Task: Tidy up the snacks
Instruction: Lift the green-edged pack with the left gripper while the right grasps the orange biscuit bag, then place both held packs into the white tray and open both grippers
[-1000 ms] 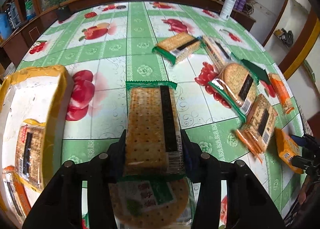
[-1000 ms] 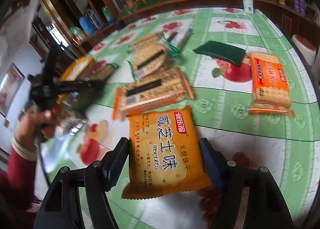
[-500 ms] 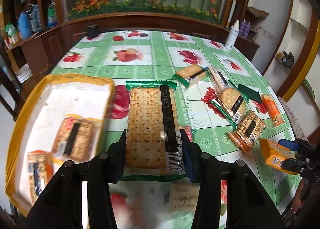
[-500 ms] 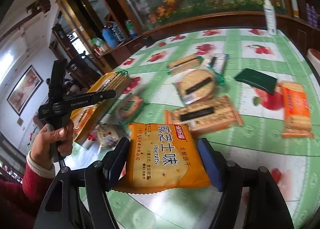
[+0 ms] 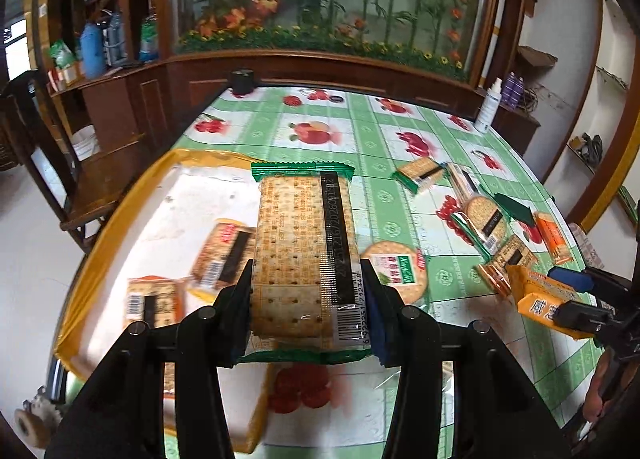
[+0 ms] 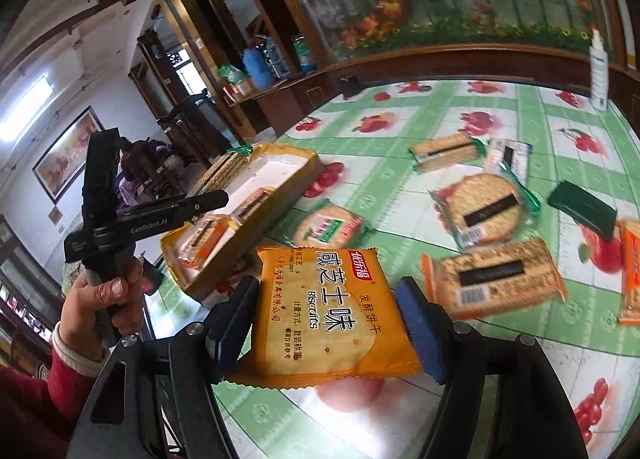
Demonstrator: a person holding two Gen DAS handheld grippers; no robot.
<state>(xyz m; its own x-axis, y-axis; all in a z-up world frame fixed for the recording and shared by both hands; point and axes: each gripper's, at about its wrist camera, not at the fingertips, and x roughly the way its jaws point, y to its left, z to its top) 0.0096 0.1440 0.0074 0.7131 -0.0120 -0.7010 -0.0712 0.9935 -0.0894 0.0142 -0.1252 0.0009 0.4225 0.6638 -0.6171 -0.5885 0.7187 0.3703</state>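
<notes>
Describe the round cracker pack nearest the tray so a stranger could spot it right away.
Start at the yellow tray on the green fruit-print table. Just off the tray's right edge lies the round pack, flat on the cloth. Unlike the other round pack, which shows a black strip, this one lies label up, with a green-and-red label.

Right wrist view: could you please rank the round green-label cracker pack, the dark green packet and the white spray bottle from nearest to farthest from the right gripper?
1. Round green-label cracker pack, just ahead, slightly left.
2. Dark green packet, mid-table, right.
3. White spray bottle, far edge, right.
</notes>
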